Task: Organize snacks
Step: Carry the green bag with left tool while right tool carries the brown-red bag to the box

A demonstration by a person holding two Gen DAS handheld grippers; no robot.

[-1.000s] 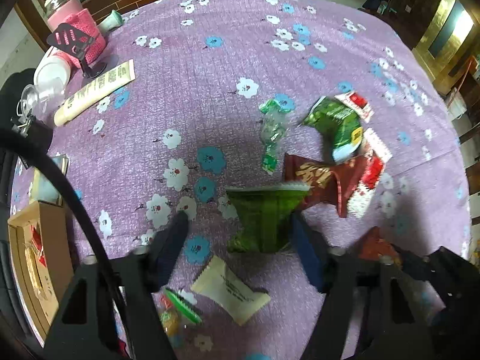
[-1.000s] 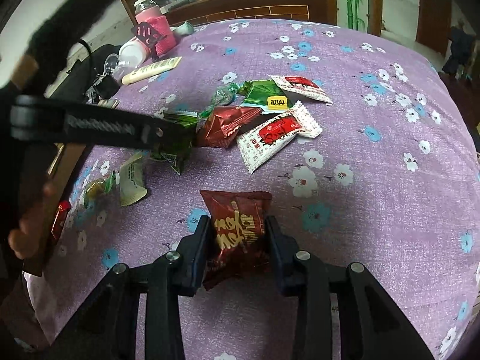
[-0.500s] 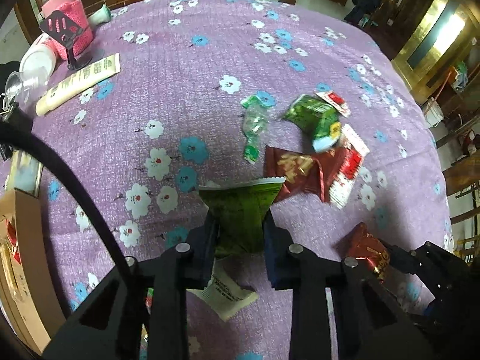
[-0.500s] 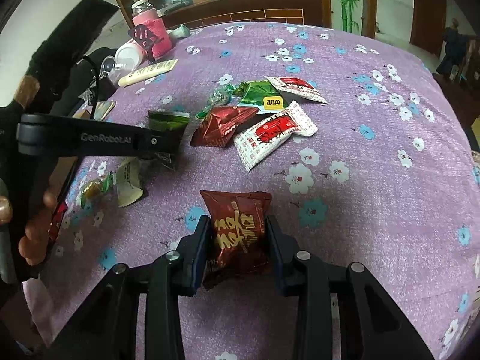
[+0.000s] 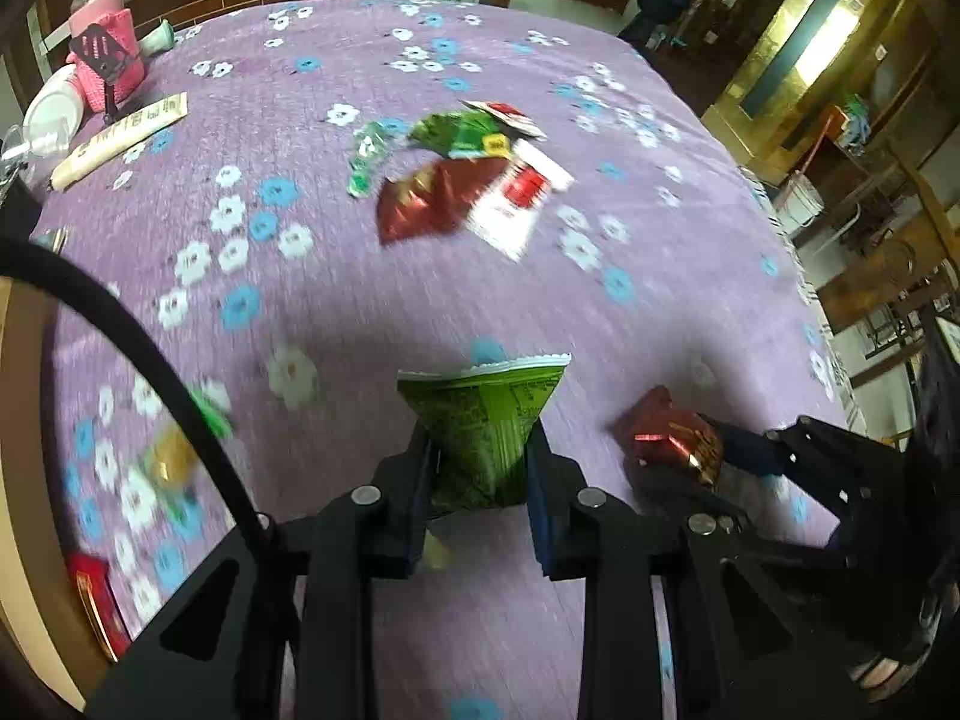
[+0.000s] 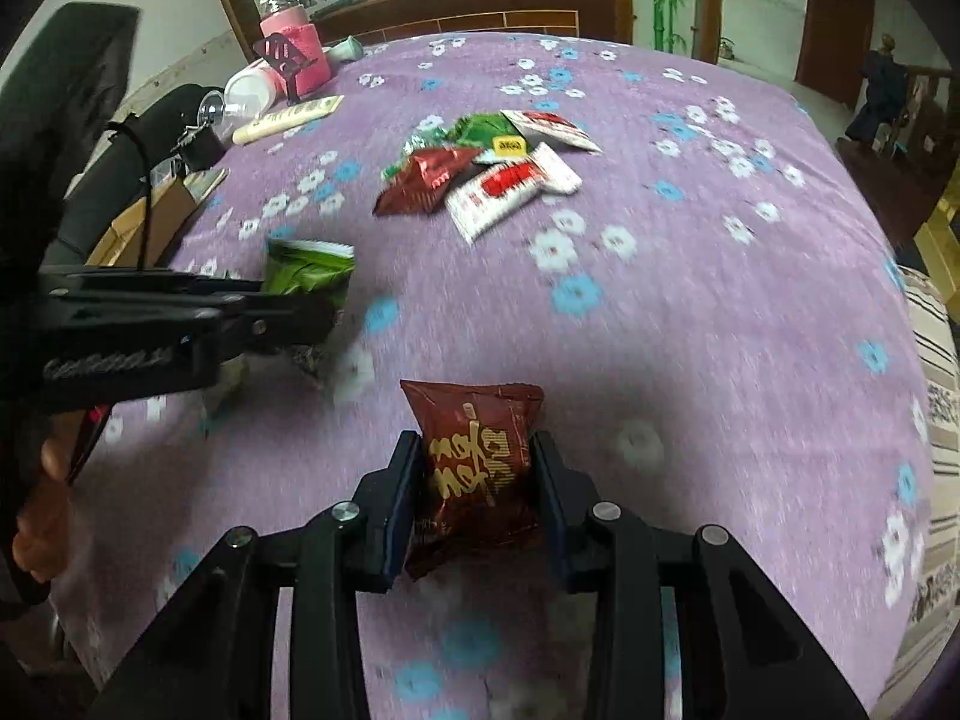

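Nearest the left wrist camera, the left gripper pinches a green snack packet between its pads, the packet lifted clear of the purple flowered tablecloth; nearest the right wrist camera, the right gripper is likewise clamped on a dark red snack packet, also held off the cloth; so two packets are in hand, one per gripper, and neither has been set down anywhere yet.

Just beyond, at the left table edge, a few small sweets or wrappers lie blurred on the cloth beside a cardboard box; how many I cannot tell, and whether the box is where the snacks go I cannot say.

Farther out, near the middle of the table, a loose heap is untouched: one dark red packet, one white-and-red packet, one green packet with a yellow label, one flatter white-and-red packet behind it, and one small clear-green wrapper to the side; five pieces, overlapping or touching.

At the far corner stand a pink-sleeved jar, a white bottle lying on its side, and a cream tube; one of each, none of them snacks.

By my reading the sorting is at an early stage; at least the five heaped pieces remain.
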